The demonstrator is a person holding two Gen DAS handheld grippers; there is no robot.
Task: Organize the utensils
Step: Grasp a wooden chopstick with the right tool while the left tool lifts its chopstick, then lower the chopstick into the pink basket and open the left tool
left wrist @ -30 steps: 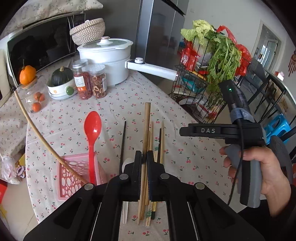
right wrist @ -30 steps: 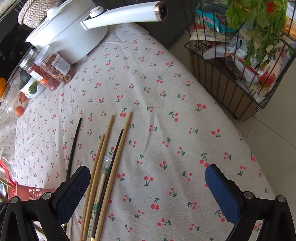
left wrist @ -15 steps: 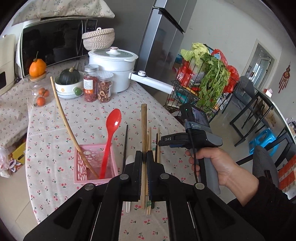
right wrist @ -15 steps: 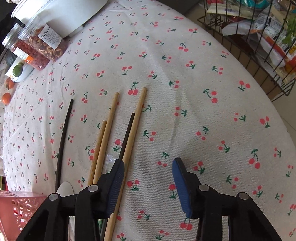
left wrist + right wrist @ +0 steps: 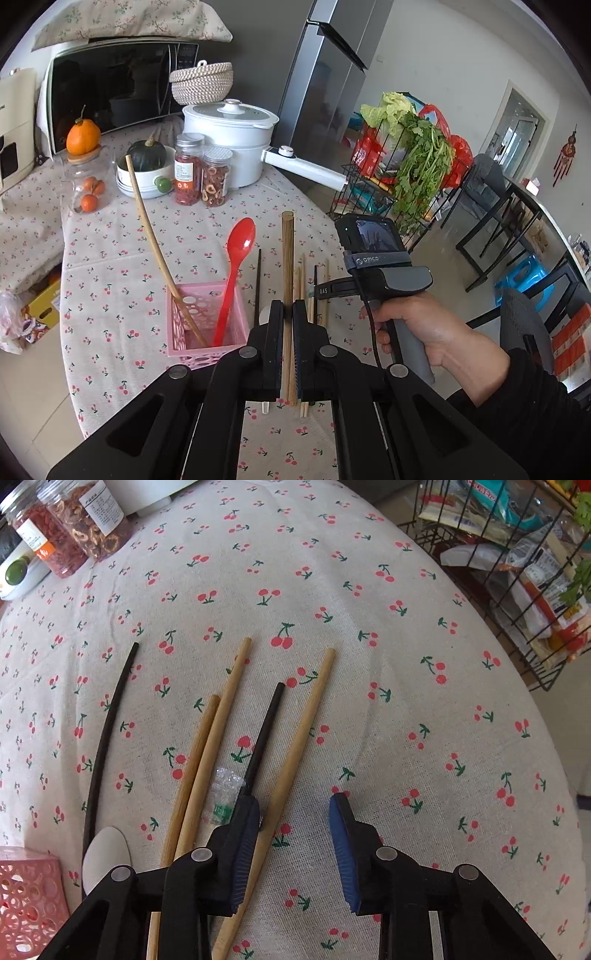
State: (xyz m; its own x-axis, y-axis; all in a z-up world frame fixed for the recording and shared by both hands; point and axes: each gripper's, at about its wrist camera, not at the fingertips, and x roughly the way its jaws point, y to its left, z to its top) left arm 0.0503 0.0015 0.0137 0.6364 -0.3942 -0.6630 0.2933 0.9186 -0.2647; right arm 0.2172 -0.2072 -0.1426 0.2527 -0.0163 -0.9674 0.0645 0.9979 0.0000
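Chopsticks (image 5: 284,775) — cherry tablecloth (image 5: 369,627)

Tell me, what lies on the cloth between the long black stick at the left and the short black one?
In the right wrist view, two wooden chopsticks lie between the long black stick and the short one, plus a clear wrapper.

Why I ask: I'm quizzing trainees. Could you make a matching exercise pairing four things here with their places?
1 red spoon
2 thick wooden stick
3 green squash
4 long black chopstick

A in the white bowl
B clamped in the left tongs
C lying on the tablecloth
D standing in the pink basket

Pairs: 1-D, 2-B, 3-A, 4-C
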